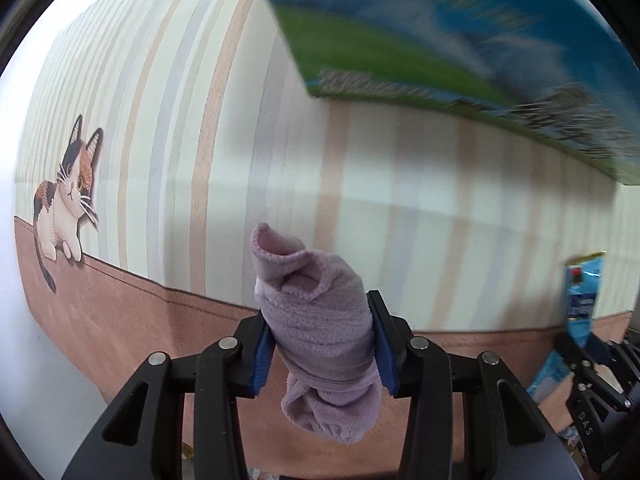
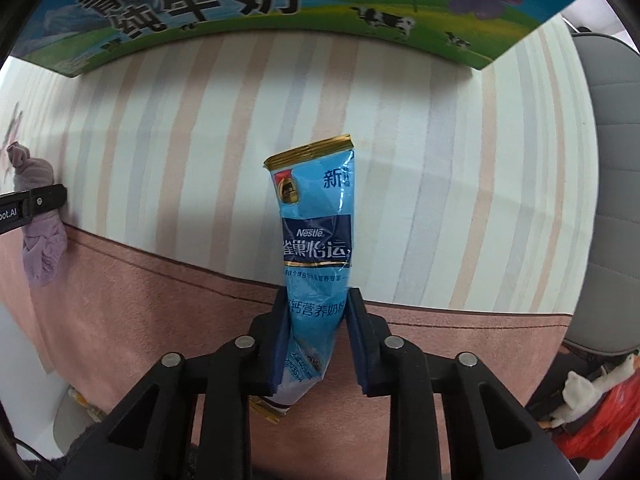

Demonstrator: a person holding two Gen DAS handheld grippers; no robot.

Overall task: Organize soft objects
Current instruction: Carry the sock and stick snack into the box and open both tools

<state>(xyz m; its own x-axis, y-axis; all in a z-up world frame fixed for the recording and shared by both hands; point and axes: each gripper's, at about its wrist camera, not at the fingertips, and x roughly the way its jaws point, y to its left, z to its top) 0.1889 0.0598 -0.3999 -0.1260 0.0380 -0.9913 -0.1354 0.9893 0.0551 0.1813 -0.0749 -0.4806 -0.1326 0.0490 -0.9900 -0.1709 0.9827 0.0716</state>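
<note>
Holding both soft things up: left hand-held gripper (image 1: 324, 344) is squeezing the lilac towel (image 1: 320, 332), right hand-held gripper (image 2: 318, 344) is pinching the Nestle milk-powder pouch (image 2: 316, 248), probably heading for the milk carton box (image 2: 280, 4).

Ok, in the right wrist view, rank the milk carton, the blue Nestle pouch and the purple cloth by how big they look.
1. Milk carton, spanning the top of the frame.
2. Blue Nestle pouch, though it sits close to the camera in the right gripper.
3. Purple cloth, in the left gripper.
</note>
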